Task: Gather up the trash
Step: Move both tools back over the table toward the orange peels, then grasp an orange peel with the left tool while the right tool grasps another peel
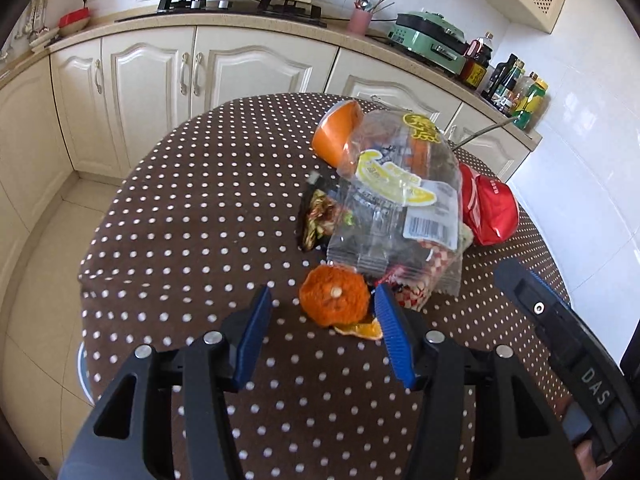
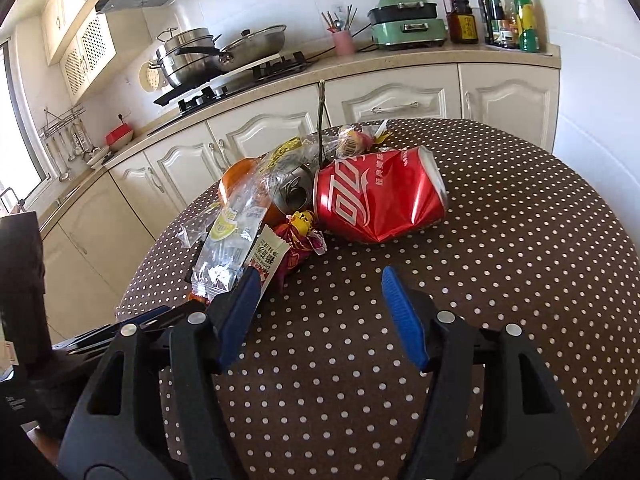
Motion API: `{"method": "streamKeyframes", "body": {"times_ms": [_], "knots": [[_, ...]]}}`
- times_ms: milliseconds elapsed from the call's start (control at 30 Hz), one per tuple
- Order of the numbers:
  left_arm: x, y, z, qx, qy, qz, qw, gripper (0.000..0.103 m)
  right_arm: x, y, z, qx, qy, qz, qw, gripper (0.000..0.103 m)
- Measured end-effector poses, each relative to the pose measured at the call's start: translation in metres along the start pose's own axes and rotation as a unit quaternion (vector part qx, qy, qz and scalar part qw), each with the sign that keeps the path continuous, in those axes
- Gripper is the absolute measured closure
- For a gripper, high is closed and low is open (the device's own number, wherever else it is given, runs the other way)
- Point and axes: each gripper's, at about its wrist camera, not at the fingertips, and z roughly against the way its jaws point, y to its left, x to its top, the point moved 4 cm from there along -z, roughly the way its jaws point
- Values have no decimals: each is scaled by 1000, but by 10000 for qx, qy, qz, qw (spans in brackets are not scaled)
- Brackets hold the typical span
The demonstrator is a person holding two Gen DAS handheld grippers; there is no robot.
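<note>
On the bench [image 1: 200, 208], under its brown dotted cloth, your trash lies heaped: a clear plastic bag [image 1: 404, 200] holding wrappers, a crushed red can [image 2: 380, 200] on its side, an orange bowl [image 1: 336, 132], and orange peel [image 1: 334, 300] nearest you; behind stand cream kitchen cabinets [image 1: 148, 76] and a stove [image 1: 240, 2]; your left gripper [image 1: 320, 320] is open, the peel between its jaws but unpinched; your right gripper [image 2: 316, 296] gapes empty, short of the can.
</note>
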Motion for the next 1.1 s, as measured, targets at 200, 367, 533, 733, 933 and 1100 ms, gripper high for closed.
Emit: {"method": "streamKeyframes", "body": {"times_ms": [200,367,533,733,933,1100], "knots": [[0,-4,-6,-64,-19,-146,9999,63,1,2,-5,26,67,-31,10000,40],[-4,-1,0,-11,-133,-67,9999,66,2,5,-2,-57,15,42,10000,40],[-6,5,24,-75,-351,24,9994,95,-1,14,4,-38,-26,139,9999,40],[-13,22,43,-47,-424,140,9990,100,-17,45,2,208,201,387,9988,40],[-27,43,49,-116,-305,329,9989,100,-28,69,-13,386,633,530,9958,55],[-30,51,54,-118,-322,374,9987,99,-32,78,-31,417,1000,544,9926,69]]}}
